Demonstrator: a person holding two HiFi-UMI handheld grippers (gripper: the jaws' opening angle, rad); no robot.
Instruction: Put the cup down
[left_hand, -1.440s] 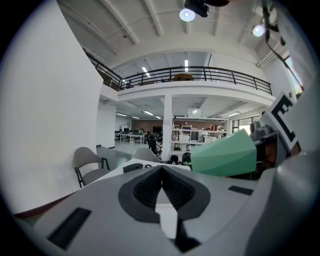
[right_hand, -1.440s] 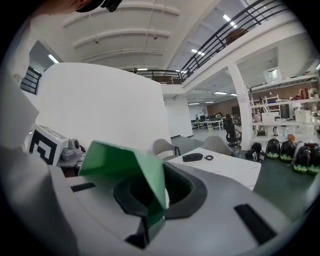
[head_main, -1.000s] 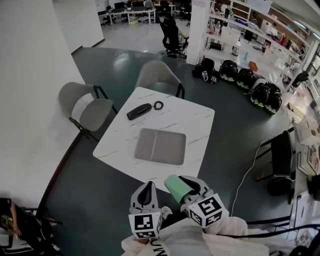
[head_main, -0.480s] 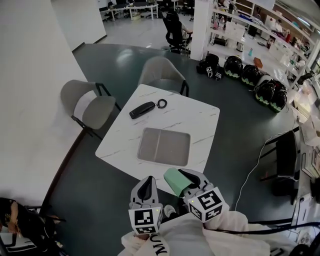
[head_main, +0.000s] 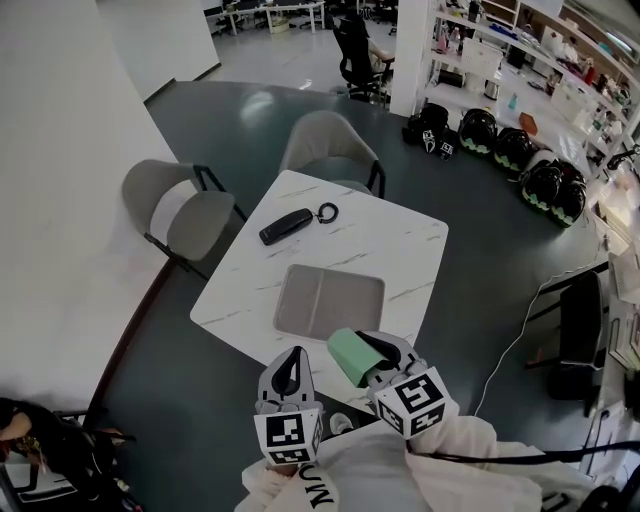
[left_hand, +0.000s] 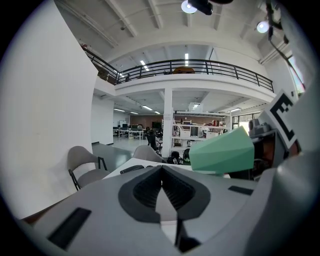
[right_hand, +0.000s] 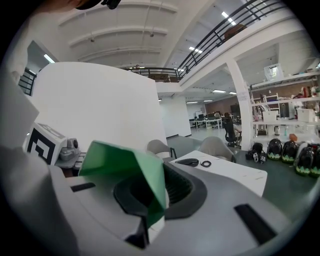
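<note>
one white marbled counter (head_main: 400, 250) is spread ahead of and below the left claw (head_main: 295, 355) and the right claw (head_main: 378, 352), its near edge about under their tips. it is judged to be the surface meant for the cup (head_main: 350, 358).

two grey chairs (head_main: 178, 210) are set at the counter's far and left sides, well ahead of the claws and out of the way of any approach.

one grey tray (head_main: 330, 302), divided into two shallow compartments, is laid flat on the counter just ahead of the right claw. it is bare and is probably the landing place, though that is only a judgement.

two claws are counted. the right claw is clamped on the cup's wall, so the cup is carried tilted on its side in the air, not yet over the tray. the left claw, just left of the right one, is pressed together with nothing between its jaws and seems to be held alongside idle.

one black handset (head_main: 283, 226) with a coiled cord is left beyond the tray, far ahead of the left claw and clear of the path.

one green cup is counted. it is pinched at the right claw's tips and sticks out to their left and forward, near the counter's near edge.
</note>
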